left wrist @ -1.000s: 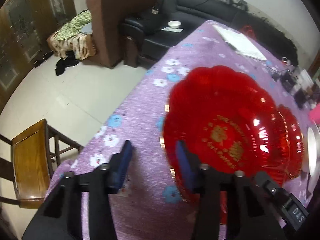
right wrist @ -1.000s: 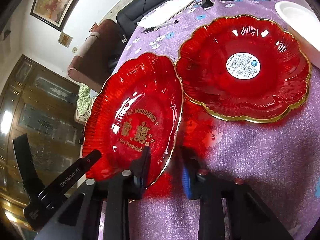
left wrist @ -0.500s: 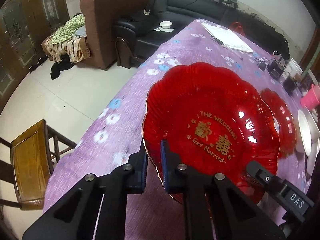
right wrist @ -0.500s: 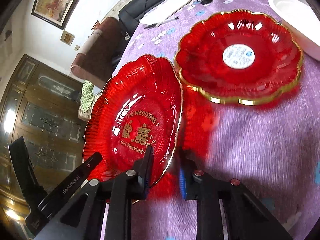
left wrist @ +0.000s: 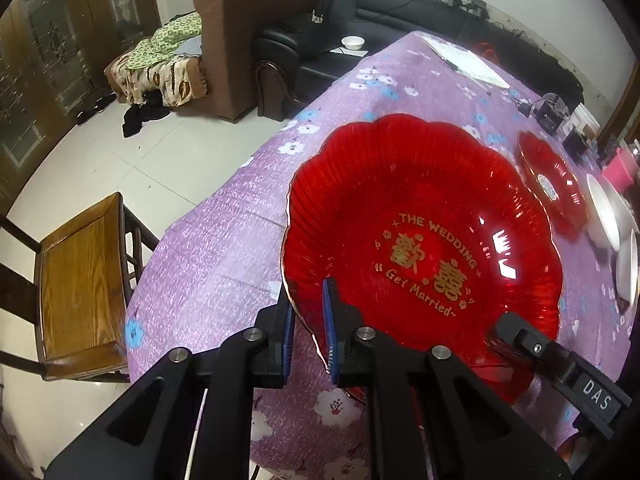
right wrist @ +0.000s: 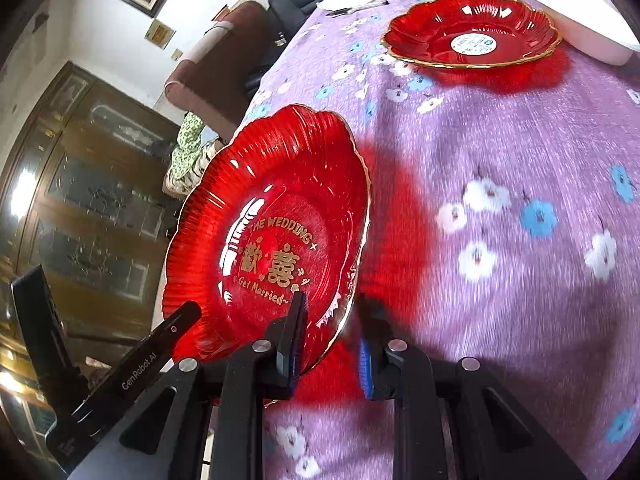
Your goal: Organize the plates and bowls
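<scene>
A red scalloped wedding plate with gold lettering is held up off the purple flowered tablecloth. My left gripper is shut on its near-left rim. My right gripper is shut on the same plate at its lower right rim; the plate tilts steeply in that view. A second red plate with a white round sticker lies flat on the cloth farther off, also in the left wrist view. White bowls stand beyond it, one showing in the right wrist view.
A wooden chair stands at the table's left edge. Papers and electronics lie at the table's far end. A brown armchair and black sofa stand beyond. A dark wooden cabinet is at the left.
My left gripper has closed on the wedding plate's rim. Both grippers have lifted the plate and drawn it back from the second red plate, which now lies farther away.
</scene>
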The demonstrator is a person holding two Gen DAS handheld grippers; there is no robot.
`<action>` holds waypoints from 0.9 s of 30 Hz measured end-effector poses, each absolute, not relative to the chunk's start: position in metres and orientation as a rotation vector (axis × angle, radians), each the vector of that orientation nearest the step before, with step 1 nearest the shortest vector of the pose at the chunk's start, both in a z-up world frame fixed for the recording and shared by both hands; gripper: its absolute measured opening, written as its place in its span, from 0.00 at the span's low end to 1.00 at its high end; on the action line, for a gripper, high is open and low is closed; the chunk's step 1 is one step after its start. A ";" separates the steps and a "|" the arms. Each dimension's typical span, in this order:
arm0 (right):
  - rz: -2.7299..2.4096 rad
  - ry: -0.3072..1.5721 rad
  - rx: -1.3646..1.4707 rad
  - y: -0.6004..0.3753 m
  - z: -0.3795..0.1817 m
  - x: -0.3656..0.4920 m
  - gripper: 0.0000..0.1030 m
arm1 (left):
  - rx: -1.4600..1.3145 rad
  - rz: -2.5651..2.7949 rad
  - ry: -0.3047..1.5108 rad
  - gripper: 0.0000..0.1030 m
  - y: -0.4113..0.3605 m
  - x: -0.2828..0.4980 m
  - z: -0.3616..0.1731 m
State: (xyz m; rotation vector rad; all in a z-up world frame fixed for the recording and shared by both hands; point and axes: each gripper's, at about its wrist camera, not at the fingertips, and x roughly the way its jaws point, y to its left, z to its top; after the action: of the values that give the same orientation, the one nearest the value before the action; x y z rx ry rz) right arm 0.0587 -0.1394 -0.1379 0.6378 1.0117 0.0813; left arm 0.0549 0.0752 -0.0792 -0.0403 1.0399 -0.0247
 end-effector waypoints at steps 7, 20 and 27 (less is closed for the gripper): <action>0.112 0.915 0.758 -0.157 -0.133 0.036 0.85 | -0.075 0.035 1.000 0.28 0.081 0.034 -0.074; -0.068 0.655 0.851 -0.291 -0.095 -0.008 0.87 | -0.109 -0.043 0.653 0.73 0.048 -0.010 0.027; -0.076 0.650 0.934 -0.330 -0.097 0.024 0.86 | -0.115 -0.240 0.848 0.73 -0.056 0.070 0.032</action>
State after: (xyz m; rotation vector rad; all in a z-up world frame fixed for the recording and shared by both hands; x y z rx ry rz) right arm 0.0244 -0.3297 -0.0970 0.9340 0.6496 -0.0762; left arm 0.0698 -0.0560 0.0320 -0.1152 0.8477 -0.2399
